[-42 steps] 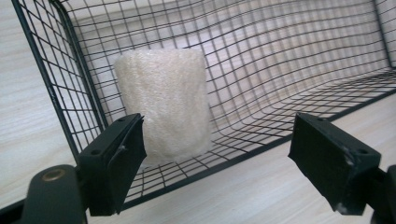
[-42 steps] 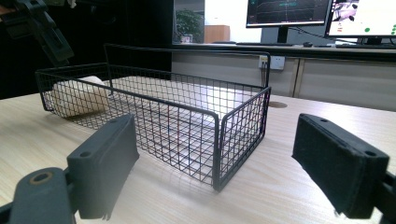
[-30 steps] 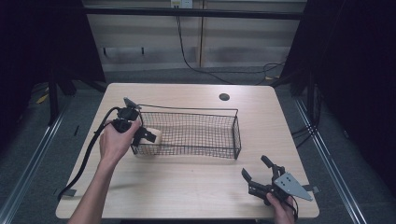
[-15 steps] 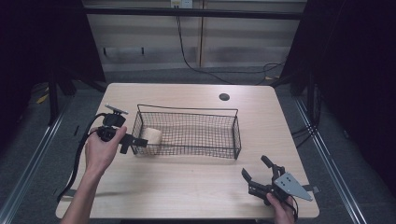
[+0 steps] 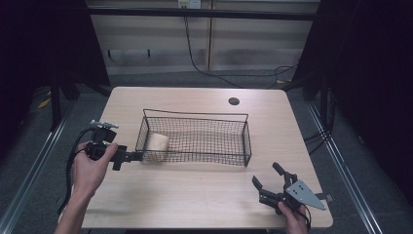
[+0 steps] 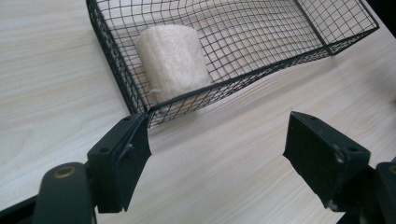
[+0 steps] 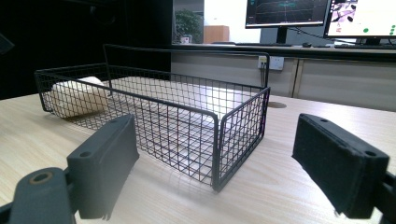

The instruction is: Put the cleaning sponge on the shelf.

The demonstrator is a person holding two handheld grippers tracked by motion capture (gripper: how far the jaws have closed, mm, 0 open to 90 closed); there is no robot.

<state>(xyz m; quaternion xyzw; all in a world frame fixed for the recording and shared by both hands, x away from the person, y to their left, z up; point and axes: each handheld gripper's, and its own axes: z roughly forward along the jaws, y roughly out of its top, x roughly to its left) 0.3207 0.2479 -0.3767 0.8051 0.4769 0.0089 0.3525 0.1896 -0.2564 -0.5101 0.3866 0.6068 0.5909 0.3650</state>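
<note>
A black wire basket (image 5: 195, 116) stands in the middle of the wooden table. A beige fuzzy roll (image 5: 158, 143) lies on its side inside the basket's left end. My left gripper (image 5: 127, 160) is just outside that end, low over the table, open and empty. In the left gripper view its fingers frame the basket's near corner (image 6: 140, 105), with the roll (image 6: 173, 60) behind the mesh. My right gripper (image 5: 267, 176) rests near the table's front right edge, open and empty. It faces the basket's right end (image 7: 219, 140), and the roll (image 7: 74, 98) lies at the far end.
A round dark hole (image 5: 234, 101) sits in the tabletop behind the basket. A cable trails from the left gripper off the table's left edge. Bare tabletop (image 5: 195, 190) lies between the two hands. Monitors (image 7: 285, 11) stand on a desk beyond the table.
My left gripper has drawn back leftward from the roll at the basket's left end to the table outside it. The roll stays in the basket. The right gripper has not moved.
</note>
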